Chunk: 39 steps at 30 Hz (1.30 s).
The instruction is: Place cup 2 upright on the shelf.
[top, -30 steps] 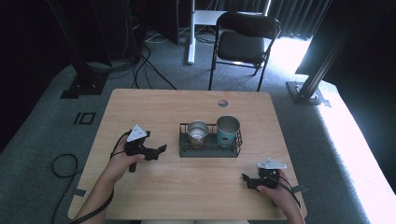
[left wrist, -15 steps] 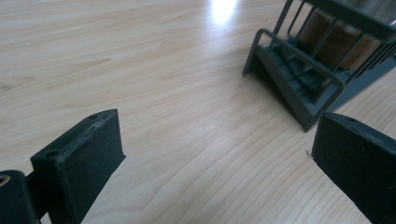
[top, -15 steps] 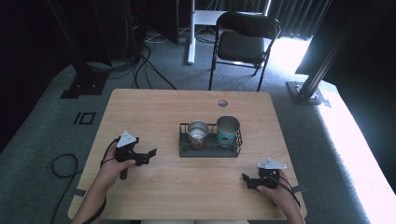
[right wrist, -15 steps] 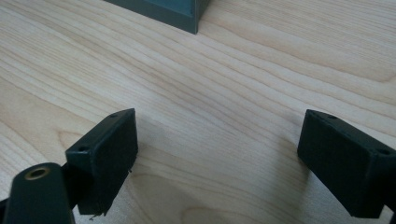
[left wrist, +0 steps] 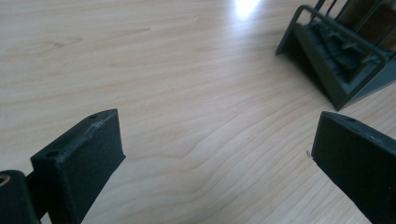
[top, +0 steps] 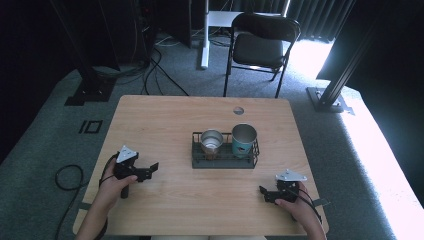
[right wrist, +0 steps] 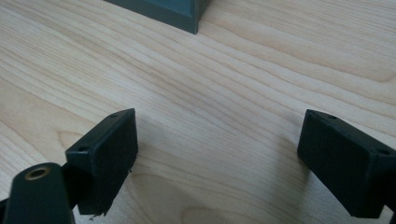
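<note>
Left tongs [top: 150, 169] held low at the lower left of the high view, jaws spread wide with nothing between them — bare wood grain visible in the gap in the left gripper view [left wrist: 219, 154]. Right tongs [top: 264, 192] at the lower right of the high view, likewise spread and empty, hovering just over the bench [top: 165, 125] in the right gripper view [right wrist: 217, 154]. Both well apart from the dark wire rack [top: 225, 159] at frame centre, slightly right. In the rack: a steel cup [top: 212, 140] on the left, a taller teal-banded tin [top: 244, 139] on the right, both upright, side by side. Rack corner also seen at the upper right of the left gripper view [left wrist: 327, 60] — and along the top edge of the right gripper view [right wrist: 163, 11]. Beyond the bench, a black folding chair [top: 262, 47] on grey carpet.
</note>
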{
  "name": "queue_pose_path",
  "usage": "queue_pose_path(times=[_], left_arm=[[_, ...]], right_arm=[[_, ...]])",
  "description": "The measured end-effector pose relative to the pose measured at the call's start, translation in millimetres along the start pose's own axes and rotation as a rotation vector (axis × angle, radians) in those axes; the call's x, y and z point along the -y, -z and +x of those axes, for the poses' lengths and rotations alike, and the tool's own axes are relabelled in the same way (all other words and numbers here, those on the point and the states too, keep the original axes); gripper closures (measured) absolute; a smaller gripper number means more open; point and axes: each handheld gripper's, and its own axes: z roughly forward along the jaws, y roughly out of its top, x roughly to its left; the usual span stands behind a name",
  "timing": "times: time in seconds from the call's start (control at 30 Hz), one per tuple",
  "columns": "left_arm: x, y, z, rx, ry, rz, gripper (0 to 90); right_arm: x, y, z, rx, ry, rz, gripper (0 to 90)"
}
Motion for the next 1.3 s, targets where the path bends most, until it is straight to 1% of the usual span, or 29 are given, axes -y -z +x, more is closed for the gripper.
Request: queue_pose_path(times=[0.03, 0.13, 0.23, 0.3, 0.33, 0.43, 0.57, 0.67, 0.73, 0.77, 0.8, 0.87, 0.93, 0.97, 1.0, 1.03, 1.13, 1.23, 1.3], left_arm=[[3.5, 1.1, 1.0, -0.002, 0.006, 0.007, 2.8], [6.9, 2.0, 2.4, -0.011, 0.014, 0.012, 2.8], [11.5, 5.2, 5.2, -0.032, 0.041, 0.019, 2.8], [11.5, 5.2, 5.2, -0.032, 0.041, 0.019, 2.8], [13.8, 8.3, 5.9, -0.045, 0.047, 0.021, 2.8], [17.4, 12.0, 6.8, -0.07, 0.041, 0.043, 2.8], [20.4, 16.1, 8.8, -0.088, 0.054, 0.05, 2.8], [21.0, 17.4, 11.1, -0.095, 0.065, 0.053, 2.8], [22.8, 19.3, 16.7, -0.13, 0.076, 0.067, 2.8], [22.8, 19.3, 16.7, -0.13, 0.076, 0.067, 2.8], [23.7, 20.1, 18.2, -0.138, 0.09, 0.069, 2.8], [25.9, 21.5, 20.2, -0.154, 0.103, 0.078, 2.8], [28.0, 23.1, 20.7, -0.17, 0.102, 0.08, 2.8], [28.0, 23.1, 20.7, -0.17, 0.102, 0.08, 2.8], [29.6, 23.5, 20.3, -0.192, 0.097, 0.097, 2.8], [30.8, 24.1, 20.4, -0.203, 0.098, 0.103, 2.8], [33.8, 25.8, 21.0, -0.223, 0.117, 0.112, 2.8], [37.7, 28.7, 23.9, -0.26, 0.143, 0.129, 2.8], [40.0, 30.0, 25.8, -0.276, 0.157, 0.14, 2.8]], right_arm=[[0.0, 0.0, 0.0, 0.0, 0.0, 0.0, 11.7], [0.0, 0.0, 0.0, 0.0, 0.0, 0.0, 11.7], [0.0, -0.1, -0.1, 0.0, 0.001, 0.0, 11.7], [0.0, 0.0, 0.0, 0.0, 0.0, 0.0, 11.7], [0.0, -0.1, -0.1, 0.0, 0.001, -0.001, 11.7], [0.1, 0.0, -0.2, 0.0, 0.003, 0.0, 11.7], [0.1, -0.1, -0.2, 0.0, 0.002, -0.001, 11.7], [0.1, -0.1, -0.2, 0.0, 0.003, -0.001, 11.7], [0.1, 0.0, -0.2, 0.0, 0.003, 0.0, 11.7], [0.1, 0.0, -0.2, 0.0, 0.003, 0.0, 11.7], [0.1, 0.0, -0.2, 0.0, 0.003, 0.0, 11.7], [0.1, -0.1, -0.2, 0.0, 0.003, -0.001, 11.7], [0.1, -0.1, -0.2, 0.0, 0.003, -0.001, 11.7], [0.1, -0.1, -0.2, 0.0, 0.003, -0.001, 11.7], [0.1, -0.1, -0.1, 0.0, 0.003, -0.001, 11.7], [0.1, -0.1, -0.1, 0.0, 0.003, -0.002, 11.7], [0.1, -0.1, -0.2, 0.0, 0.003, -0.001, 11.7], [0.1, -0.1, -0.2, 0.0, 0.003, -0.001, 11.7], [0.1, -0.1, -0.2, 0.0, 0.003, -0.001, 11.7]])
